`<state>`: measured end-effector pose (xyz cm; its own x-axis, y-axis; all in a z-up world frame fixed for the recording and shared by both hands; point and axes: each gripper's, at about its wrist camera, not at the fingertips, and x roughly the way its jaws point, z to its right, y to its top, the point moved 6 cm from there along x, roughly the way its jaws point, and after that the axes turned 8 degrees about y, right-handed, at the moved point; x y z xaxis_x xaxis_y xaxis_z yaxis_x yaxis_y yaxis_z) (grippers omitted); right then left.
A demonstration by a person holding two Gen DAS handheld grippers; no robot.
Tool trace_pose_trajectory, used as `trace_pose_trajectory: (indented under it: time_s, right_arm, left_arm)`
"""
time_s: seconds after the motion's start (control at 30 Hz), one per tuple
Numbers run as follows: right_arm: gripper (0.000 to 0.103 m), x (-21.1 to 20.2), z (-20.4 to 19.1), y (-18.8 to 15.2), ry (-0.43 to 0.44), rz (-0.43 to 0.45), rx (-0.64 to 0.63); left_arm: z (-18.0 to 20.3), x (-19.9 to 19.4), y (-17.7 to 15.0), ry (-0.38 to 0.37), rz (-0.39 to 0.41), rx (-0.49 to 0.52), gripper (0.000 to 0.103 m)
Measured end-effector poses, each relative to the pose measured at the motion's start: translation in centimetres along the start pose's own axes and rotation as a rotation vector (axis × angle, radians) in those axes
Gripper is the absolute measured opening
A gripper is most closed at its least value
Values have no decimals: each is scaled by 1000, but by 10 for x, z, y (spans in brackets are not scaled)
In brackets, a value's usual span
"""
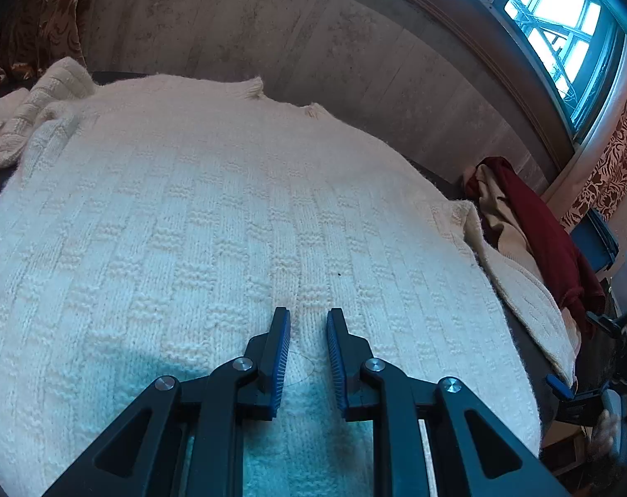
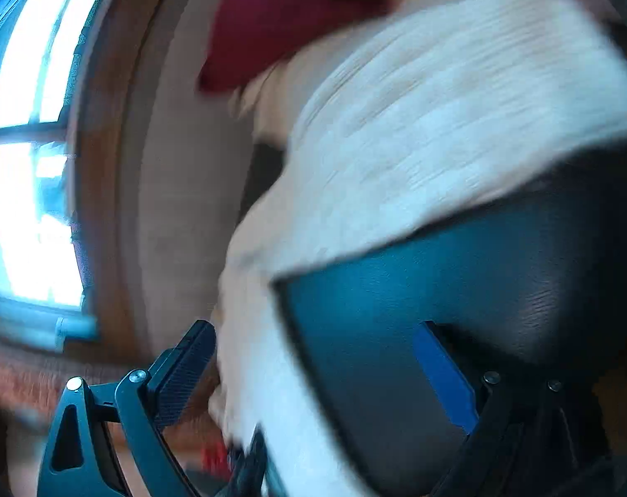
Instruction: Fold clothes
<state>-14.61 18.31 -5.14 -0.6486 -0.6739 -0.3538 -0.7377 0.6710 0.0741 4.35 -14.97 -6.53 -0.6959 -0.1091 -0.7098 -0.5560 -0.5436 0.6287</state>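
A cream knitted sweater [image 1: 214, 215] lies spread flat over a dark table, its collar at the far edge and one sleeve bunched at the far left [image 1: 27, 120]. My left gripper [image 1: 309, 319] rests low on the sweater's near part, its blue-padded fingers nearly together and pinching a small ridge of the knit. In the blurred right wrist view, my right gripper [image 2: 313, 327] stands wide open at the table's corner. The sweater's edge [image 2: 417, 132] hangs over that corner and down between the fingers, which do not press on it.
A dark red and tan heap of clothes [image 1: 533, 223] lies at the table's right end, past the sweater. The dark table corner [image 2: 396, 331] fills the right wrist view. A grey wall and a bright window [image 1: 553, 12] stand behind. A patterned cushion [image 1: 35, 20] sits at the far left.
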Motion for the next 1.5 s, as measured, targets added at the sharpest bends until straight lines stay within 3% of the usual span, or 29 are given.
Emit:
trace_pose_trajectory:
  time_s: [0.23, 0.33, 0.5, 0.57, 0.63, 0.7, 0.73, 0.87, 1.03, 1.1, 1.2, 1.27, 1.37, 1.5]
  right_arm:
    - [103, 14, -4, 23, -56, 151, 53]
    - [103, 23, -6, 31, -104, 196, 17]
    - [100, 24, -7, 44, -68, 212, 74]
    - [78, 24, -11, 53, -56, 215, -5]
    - [70, 24, -5, 57, -49, 218, -8]
    - [54, 28, 3, 59, -85, 218, -53]
    - [52, 29, 3, 58, -86, 219, -67]
    - [54, 39, 2, 62, -89, 159, -63]
    - [54, 22, 16, 64, 18, 182, 129]
    - [61, 10, 16, 59, 14, 207, 157]
    - [80, 12, 9, 61, -25, 230, 135]
    - [103, 22, 1, 63, -56, 231, 107]
    - [103, 42, -12, 63, -113, 216, 44]
    - [100, 38, -10, 65, -107, 225, 58]
  left_arm:
    - [-2, 0, -1, -16, 2, -10, 18]
    - [-2, 0, 0, -25, 1, -14, 18]
    - [-3, 0, 0, -29, 0, -20, 18]
    - [-2, -1, -1, -29, 2, -24, 18]
    - [-3, -1, -1, -33, 2, -26, 18]
    - [-3, -1, -1, -33, 3, -25, 18]
    - [-3, -1, -1, -35, 4, -24, 18]
    - [-4, 0, 0, -40, 4, -27, 18]
    - [-4, 0, 0, -47, 0, -29, 18]
    - [-4, 0, 0, -49, 0, -30, 18]
    - [-4, -1, -1, -55, 2, -32, 18]
    - [-5, -1, -1, -61, 2, -36, 18]
    - [-5, -1, 0, -70, 2, -37, 18]
    - [-6, -1, 1, -84, 3, -41, 18]
